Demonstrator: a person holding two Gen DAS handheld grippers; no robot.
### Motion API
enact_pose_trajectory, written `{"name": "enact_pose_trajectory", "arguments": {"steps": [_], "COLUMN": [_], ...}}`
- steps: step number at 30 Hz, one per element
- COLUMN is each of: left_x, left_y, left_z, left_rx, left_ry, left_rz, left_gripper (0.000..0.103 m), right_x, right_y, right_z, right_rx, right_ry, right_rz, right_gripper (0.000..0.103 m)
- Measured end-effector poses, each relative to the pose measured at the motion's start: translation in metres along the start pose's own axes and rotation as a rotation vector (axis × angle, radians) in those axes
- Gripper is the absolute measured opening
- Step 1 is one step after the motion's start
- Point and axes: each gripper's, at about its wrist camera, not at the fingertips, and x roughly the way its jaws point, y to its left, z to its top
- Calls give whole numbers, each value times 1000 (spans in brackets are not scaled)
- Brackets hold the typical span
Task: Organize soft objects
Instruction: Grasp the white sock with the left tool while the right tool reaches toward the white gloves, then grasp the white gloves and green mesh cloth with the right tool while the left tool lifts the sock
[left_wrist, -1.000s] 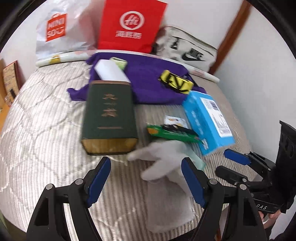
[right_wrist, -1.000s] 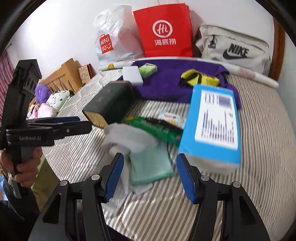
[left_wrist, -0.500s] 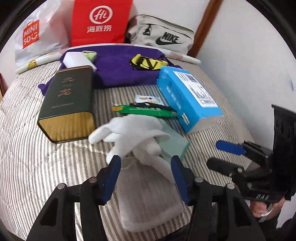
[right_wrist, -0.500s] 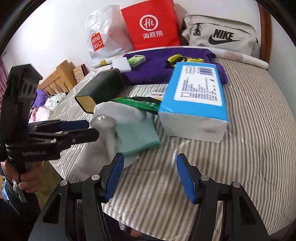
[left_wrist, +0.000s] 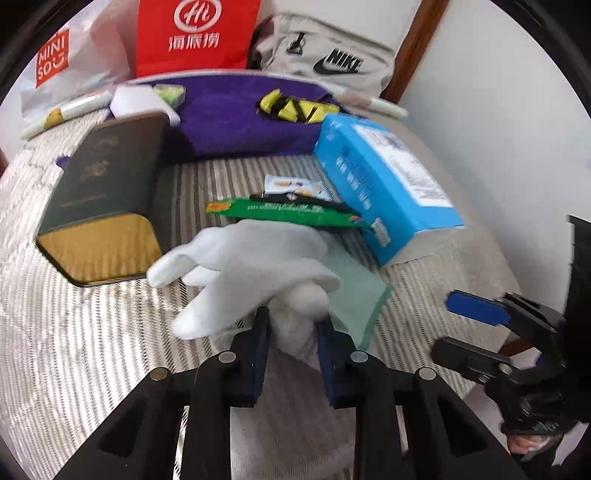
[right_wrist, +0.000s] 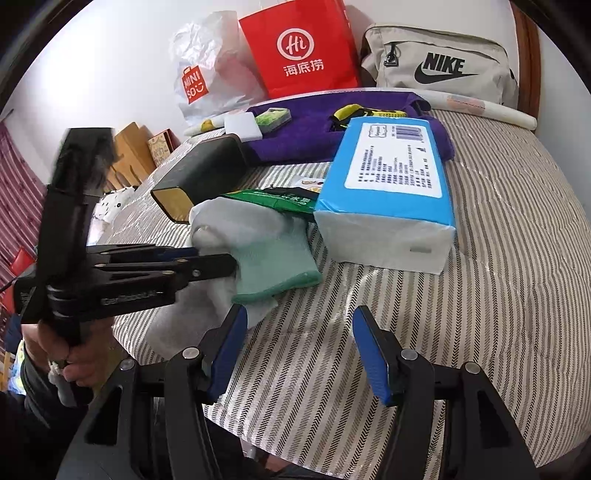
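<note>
Task is barely starting: the left gripper (left_wrist: 291, 328) is clamping its jaws on the white glove (left_wrist: 251, 266) at the wrist, glove fingers sticking out ahead and left of the jaws, still on the striped bed (right_wrist: 498, 229); nothing looks sorted yet. The right gripper (right_wrist: 299, 350) is hovering with jaws wide apart over bare bedding, and the green glove (right_wrist: 273, 262) is lying just ahead-left of them, under the white one. Beyond are the green packet (left_wrist: 280, 212), blue tissue pack (right_wrist: 391, 184), dark tin box (left_wrist: 107, 192), then the purple cloth (left_wrist: 236, 118). Versus a second ago, the left jaws were wide open, now they are closed on the glove; the right jaws are unchanged.
</note>
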Motion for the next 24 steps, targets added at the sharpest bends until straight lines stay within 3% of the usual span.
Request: {"name": "enact_pose_trajectory", "arguments": {"steps": [7, 14, 22, 23, 24], "left_x": [-24, -40, -42, -41, -41], "left_y": [17, 64, 99, 101, 101], "left_z": [-11, -22, -32, -33, -34], "left_rx": [7, -111, -196, -200, -200], "left_ry": [-6, -32, -36, -35, -33], "left_rz": [85, 113, 91, 83, 82], "left_gripper": [23, 23, 23, 23, 23], "right_x": [4, 23, 58, 64, 70], "right_y": [17, 41, 64, 66, 68], "right_z": [7, 19, 41, 43, 45], "right_rx": [-48, -115, -156, -163, -172], "right_ry": [-14, -8, -11, -9, -10], "right_rz": [4, -1, -24, -36, -45], "right_gripper": [59, 59, 59, 53, 41]}}
